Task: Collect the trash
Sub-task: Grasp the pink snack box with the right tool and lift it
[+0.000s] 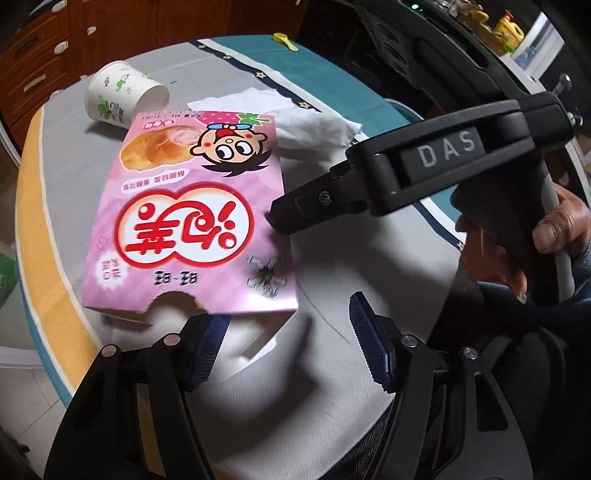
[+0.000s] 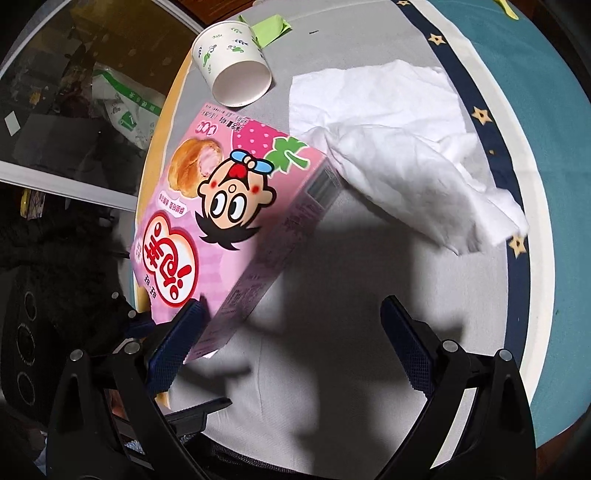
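A pink snack box lies on the grey cloth; it also shows in the right wrist view. My left gripper is open at the box's near open end, its left finger under the box edge. My right gripper is open, its left finger against the box's near corner; in the left wrist view its black fingertips touch the box's right edge. A paper cup lies on its side beyond the box, seen too in the right wrist view. A crumpled white tissue lies right of the box, also in the right wrist view.
The table has a grey cloth with a yellow border on the left and teal on the right. A yellow-green spoon lies at the far edge. Green paper sits behind the cup. Wooden drawers stand beyond.
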`<state>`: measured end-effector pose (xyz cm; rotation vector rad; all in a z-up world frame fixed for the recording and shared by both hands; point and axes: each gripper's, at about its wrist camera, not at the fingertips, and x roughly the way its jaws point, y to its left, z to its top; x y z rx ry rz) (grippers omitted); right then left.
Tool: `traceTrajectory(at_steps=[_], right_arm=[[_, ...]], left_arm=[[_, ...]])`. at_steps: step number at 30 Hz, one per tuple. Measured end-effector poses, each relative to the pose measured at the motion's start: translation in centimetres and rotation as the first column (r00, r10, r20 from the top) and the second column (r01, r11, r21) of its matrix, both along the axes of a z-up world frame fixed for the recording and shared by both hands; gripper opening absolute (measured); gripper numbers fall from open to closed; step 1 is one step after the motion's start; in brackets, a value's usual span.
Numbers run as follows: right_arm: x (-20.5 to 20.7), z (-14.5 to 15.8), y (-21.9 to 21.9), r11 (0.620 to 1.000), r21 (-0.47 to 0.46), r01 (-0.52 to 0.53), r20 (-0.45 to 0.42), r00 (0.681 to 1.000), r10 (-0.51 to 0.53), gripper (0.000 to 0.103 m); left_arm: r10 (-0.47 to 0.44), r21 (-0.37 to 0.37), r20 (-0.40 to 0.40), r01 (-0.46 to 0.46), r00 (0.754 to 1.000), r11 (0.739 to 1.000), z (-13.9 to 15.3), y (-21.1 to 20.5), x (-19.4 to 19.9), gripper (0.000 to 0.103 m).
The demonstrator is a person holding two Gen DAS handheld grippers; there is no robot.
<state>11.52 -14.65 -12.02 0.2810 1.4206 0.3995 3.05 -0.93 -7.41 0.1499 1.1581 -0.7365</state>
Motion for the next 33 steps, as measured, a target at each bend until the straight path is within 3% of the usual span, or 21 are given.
traceTrajectory(at_steps=[7,12,15,19,26,33], right_arm=[[-0.8,0.4,-0.6,1.000,0.012,-0.004,0.008,1.000,0.004,0.092],[-0.5,0.2,0.0,0.999,0.033,-0.001,0.000,1.000,0.001,0.092],[-0.1,-0.2,0.0,0.999,0.042,0.014,-0.014,1.000,-0.014,0.092],[0.7,-0.5,0.1,0.998,0.051,0.045,-0.028,0.999,-0.044,0.092],[1.7,-0.6,0.4,0.995,0.062,0.076,-0.024,0.997,-0.074,0.096],[2.4,-0.8,1.0,0.991,0.095,0.092,-0.022,0.996,-0.090,0.096]], left_arm=[[0.132,0.058,0.093,-0.138,0.987,0.989,2.7,5.3,-1.3,0.068],[0.259,0.139,0.175,-0.284,0.950,0.949,3.6,8.3,2.8,0.069],[0.249,0.160,0.166,-0.276,0.954,0.948,2.9,7.8,5.6,0.069],[0.171,0.234,0.203,-0.217,0.964,0.948,1.8,5.8,7.0,0.069],[0.127,0.247,0.270,-0.196,0.955,0.949,1.6,6.4,7.2,0.072],[0.164,0.238,0.284,-0.235,0.945,0.943,1.7,8.3,8.1,0.072]])
